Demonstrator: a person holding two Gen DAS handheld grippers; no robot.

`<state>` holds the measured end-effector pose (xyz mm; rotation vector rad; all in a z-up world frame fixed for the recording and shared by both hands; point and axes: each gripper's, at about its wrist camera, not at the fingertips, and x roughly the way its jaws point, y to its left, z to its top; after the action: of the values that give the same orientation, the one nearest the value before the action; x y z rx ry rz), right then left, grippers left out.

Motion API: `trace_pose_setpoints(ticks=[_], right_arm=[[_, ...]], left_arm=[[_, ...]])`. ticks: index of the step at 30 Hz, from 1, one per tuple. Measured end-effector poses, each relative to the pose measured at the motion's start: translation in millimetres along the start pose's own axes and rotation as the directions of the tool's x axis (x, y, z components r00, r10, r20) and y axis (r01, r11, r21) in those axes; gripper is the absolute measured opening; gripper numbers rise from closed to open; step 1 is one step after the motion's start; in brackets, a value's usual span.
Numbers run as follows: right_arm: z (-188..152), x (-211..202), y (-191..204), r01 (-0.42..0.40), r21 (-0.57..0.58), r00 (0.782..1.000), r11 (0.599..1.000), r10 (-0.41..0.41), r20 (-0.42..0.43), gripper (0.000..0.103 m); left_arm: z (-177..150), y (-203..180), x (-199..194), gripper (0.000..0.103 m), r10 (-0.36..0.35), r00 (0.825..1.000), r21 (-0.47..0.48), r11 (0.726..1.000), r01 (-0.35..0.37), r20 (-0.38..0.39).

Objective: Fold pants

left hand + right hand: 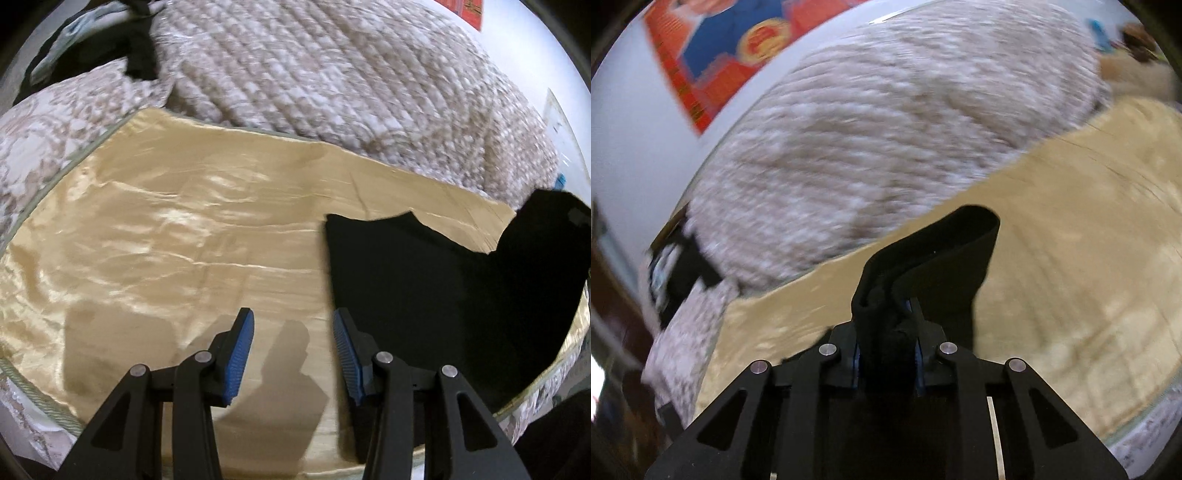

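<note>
Black pants [424, 291] lie on a shiny gold sheet [166, 240], at the right of the left wrist view. Their far right part rises off the sheet. My left gripper [293, 321] is open and empty, hovering just left of the pants' left edge. My right gripper [886, 314] is shut on a bunched fold of the black pants [934, 254] and holds it lifted above the gold sheet [1071, 258]. The cloth hides the right fingertips.
A rumpled beige quilt [332, 74] is heaped behind the sheet and fills the back of the right wrist view [868, 129]. Dark clothing [122, 48] lies on a pillow at far left. A red and blue poster [731, 48] hangs on the wall.
</note>
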<state>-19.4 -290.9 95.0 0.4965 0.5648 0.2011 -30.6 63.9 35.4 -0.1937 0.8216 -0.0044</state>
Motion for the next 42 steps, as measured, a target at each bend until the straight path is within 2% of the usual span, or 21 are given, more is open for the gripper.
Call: trace_pose_setpoints(ticks=[3,7,10,11,15,18,22,29,32,34,35,38,40,42], right_arm=[[-7.9,11.5,44.8,-0.069,-0.097,0.997,0.993,0.066,-0.04,0.02],[-36.8,35.1,93.9,-0.161,-0.198,0.981,0.967,0.134,-0.14,0.02],[-76.8,60.8,115.9,-0.222,-0.246,0.954,0.943,0.157,-0.257,0.02],[-93.6,72.9,120.9,-0.241,-0.261,0.939,0.935,0.156,-0.308,0.02],[-137.5,103.8,120.1,-0.26,-0.298,0.899,0.918,0.119,-0.421,0.021],[-134.6,101.0,122.2,-0.257,-0.296,0.905,0.92,0.121,-0.408,0.021],[-126.3,83.7,136.6,-0.238,-0.348,0.927,0.907,0.106,-0.359,0.021],[-156.4,87.2,143.7,-0.234,-0.413,0.919,0.88,0.061,-0.391,0.022],[-164.2,85.9,145.3,-0.247,-0.468,0.924,0.849,0.061,-0.377,0.028],[-164.6,81.6,146.5,-0.289,-0.463,0.914,0.838,0.098,-0.393,0.047],[-165.0,78.9,147.1,-0.309,-0.457,0.907,0.834,0.113,-0.407,0.05],[-159.8,59.7,148.7,-0.382,-0.427,0.89,0.82,0.203,-0.408,0.051],[-154.4,42.6,146.9,-0.389,-0.441,0.904,0.809,0.243,-0.352,0.051],[-149.0,33.1,136.7,-0.354,-0.445,0.925,0.823,0.236,-0.299,0.051]], left_arm=[[2.8,12.7,-1.7,0.047,0.016,1.0,-0.036,0.999,-0.016,0.004],[6.3,29.1,-4.7,0.047,0.048,0.999,-0.08,0.996,-0.047,0.006],[6.8,38.7,-6.1,0.047,0.056,0.998,-0.108,0.993,-0.055,0.005],[6.6,40.6,-6.7,0.047,0.056,0.998,-0.112,0.992,-0.055,0.005],[6.6,43.9,-9.7,0.047,0.052,0.999,-0.121,0.991,-0.051,0.011],[7.2,44.8,-11.5,0.047,0.049,0.999,-0.127,0.991,-0.046,0.018],[8.5,44.8,-14.5,0.047,0.04,0.999,-0.124,0.992,-0.036,0.031],[7.5,46.7,-12.7,0.047,0.047,0.999,-0.132,0.99,-0.043,0.025],[7.9,45.7,-11.9,0.047,0.045,0.999,-0.128,0.991,-0.041,0.024],[7.9,44.4,-11.9,0.047,0.042,0.999,-0.124,0.992,-0.038,0.025],[7.6,44.0,-12.1,0.047,0.041,0.999,-0.122,0.992,-0.038,0.025],[7.7,43.0,-11.6,0.047,0.037,0.999,-0.116,0.993,-0.034,0.027],[7.5,41.7,-11.8,0.047,0.033,0.999,-0.113,0.993,-0.03,0.029],[7.6,38.9,-12.2,0.047,0.025,0.999,-0.105,0.994,-0.022,0.033]])
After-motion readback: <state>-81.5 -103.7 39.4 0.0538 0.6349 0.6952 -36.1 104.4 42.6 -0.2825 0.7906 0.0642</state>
